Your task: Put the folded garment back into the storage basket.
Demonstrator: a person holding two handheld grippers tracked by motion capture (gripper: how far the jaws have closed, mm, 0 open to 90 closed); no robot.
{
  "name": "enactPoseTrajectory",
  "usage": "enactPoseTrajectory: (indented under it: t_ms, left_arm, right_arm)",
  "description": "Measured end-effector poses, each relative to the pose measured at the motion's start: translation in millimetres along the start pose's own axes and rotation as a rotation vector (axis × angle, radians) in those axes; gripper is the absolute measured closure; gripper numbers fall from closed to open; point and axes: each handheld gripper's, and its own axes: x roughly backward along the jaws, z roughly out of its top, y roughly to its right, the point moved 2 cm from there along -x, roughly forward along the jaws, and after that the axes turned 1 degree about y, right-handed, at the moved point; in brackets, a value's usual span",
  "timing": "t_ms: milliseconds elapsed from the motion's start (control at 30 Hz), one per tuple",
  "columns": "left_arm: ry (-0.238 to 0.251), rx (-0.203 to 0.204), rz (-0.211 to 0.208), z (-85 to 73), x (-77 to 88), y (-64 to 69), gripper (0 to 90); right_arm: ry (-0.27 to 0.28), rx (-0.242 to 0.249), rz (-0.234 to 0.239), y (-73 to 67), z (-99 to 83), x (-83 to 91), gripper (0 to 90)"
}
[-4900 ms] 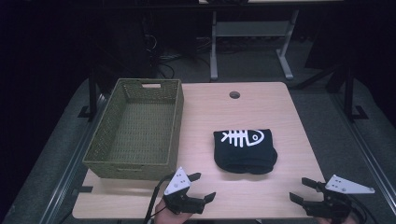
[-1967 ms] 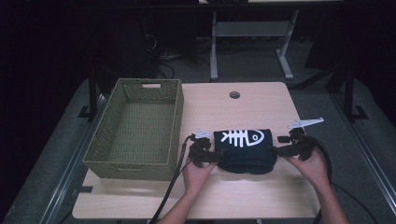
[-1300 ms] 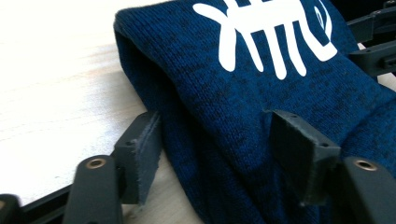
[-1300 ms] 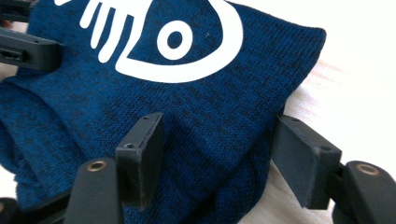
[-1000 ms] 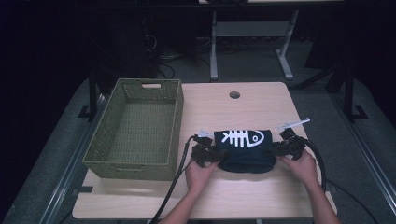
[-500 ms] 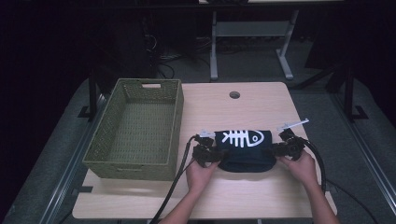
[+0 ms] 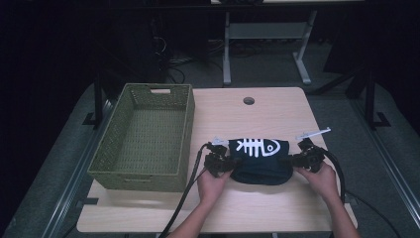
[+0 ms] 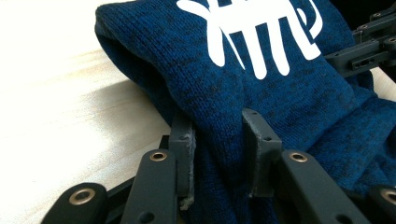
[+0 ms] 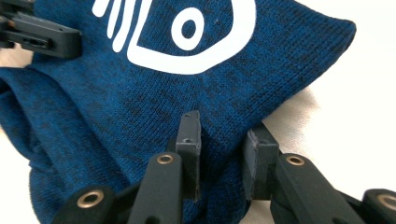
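One sweater point(image 7: 261, 159) at centre, left gripper point(image 7: 221, 162) and right gripper point(image 7: 300, 159) just closed, each pinching an end; one basket point(image 7: 143, 173) left.

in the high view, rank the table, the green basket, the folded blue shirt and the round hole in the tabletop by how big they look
1. table
2. green basket
3. folded blue shirt, with the fish-bone print
4. round hole, by far the smallest

No ties; the gaps are plain in this view.
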Motion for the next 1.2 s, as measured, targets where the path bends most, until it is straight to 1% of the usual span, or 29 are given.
enactPoseTrajectory:
  t_ms: [33, 100, 133, 200, 233, 300, 333, 367, 433, 500, 533, 567, 667, 733, 800, 900, 967, 1000, 1133, 1200]
  left_arm:
    - [0.004, 0.008, -0.005, 0.6, 1.1, 1.0, 68.5]
    - [0.006, 0.002, -0.011, 2.0, 2.9, 1.4, 68.7]
    - [0.008, 0.007, -0.014, 2.8, 4.0, 2.4, 68.7]
    - [0.014, -0.002, -0.018, 5.2, 7.4, 3.9, 68.7]
    - [0.024, -0.005, -0.022, 6.6, 9.9, 4.8, 68.7]
    - [0.035, -0.006, -0.027, 8.2, 13.4, 5.9, 68.7]
    - [0.038, -0.006, -0.03, 9.0, 15.5, 6.1, 68.7]
    - [0.049, 0.004, -0.038, 10.3, 18.5, 5.6, 68.7]
    - [0.062, 0.01, -0.05, 12.3, 22.2, 5.7, 68.8]
    - [0.068, -0.013, -0.041, 15.0, 26.2, 9.1, 68.8]
    - [0.07, -0.019, -0.042, 15.9, 27.6, 10.0, 68.8]
    - [0.072, -0.024, -0.045, 17.2, 29.4, 11.2, 68.8]
    - [0.077, -0.033, -0.05, 20.9, 34.1, 14.3, 68.8]
    - [0.08, -0.03, -0.058, 22.8, 36.3, 16.1, 68.8]
    - [0.082, -0.046, -0.052, 24.4, 38.1, 18.1, 68.8]
    - [0.086, -0.051, -0.055, 26.5, 40.5, 19.9, 68.8]
    - [0.087, -0.053, -0.059, 27.2, 42.2, 20.6, 68.7]
    - [0.087, -0.052, -0.06, 27.5, 42.6, 21.2, 68.8]
    - [0.089, -0.069, -0.062, 29.9, 46.9, 23.1, 68.7]
    - [0.095, -0.068, -0.064, 31.1, 48.9, 24.0, 68.8]
  right_arm:
    - [0.004, 0.001, 0.0, -0.5, -0.1, 0.9, 71.5]
    - [0.009, 0.001, 0.004, -1.9, 0.5, 4.1, 71.6]
    - [0.011, -0.001, 0.007, -2.3, 0.8, 5.8, 71.7]
    - [0.025, -0.004, 0.014, -4.1, 1.6, 10.5, 71.8]
    - [0.033, -0.005, 0.016, -5.2, 2.1, 12.8, 71.8]
    - [0.045, 0.002, 0.019, -7.4, 3.4, 17.4, 71.8]
    - [0.052, -0.002, 0.023, -9.0, 3.9, 19.4, 71.8]
    - [0.056, 0.003, 0.028, -10.3, 4.5, 21.4, 71.8]
    - [0.06, 0.01, 0.027, -14.5, 5.4, 25.0, 71.9]
    - [0.067, 0.014, 0.029, -17.9, 6.9, 28.8, 72.0]
    - [0.07, 0.022, 0.026, -19.2, 7.7, 30.9, 72.0]
    - [0.072, 0.018, 0.027, -20.2, 8.1, 32.1, 71.9]
    - [0.08, 0.018, 0.03, -21.8, 9.0, 37.4, 72.0]
    - [0.089, 0.02, 0.029, -23.0, 9.7, 40.3, 71.9]
    - [0.091, 0.025, 0.027, -23.9, 10.5, 43.4, 71.9]
    - [0.096, 0.037, 0.021, -25.8, 11.8, 46.4, 71.9]
    - [0.101, 0.029, 0.022, -27.2, 12.2, 48.8, 71.9]
    - [0.109, 0.035, 0.023, -27.7, 12.3, 50.2, 71.9]
    - [0.119, 0.034, 0.03, -29.8, 11.3, 54.3, 71.9]
    - [0.124, 0.029, 0.033, -31.3, 11.2, 56.1, 71.9]
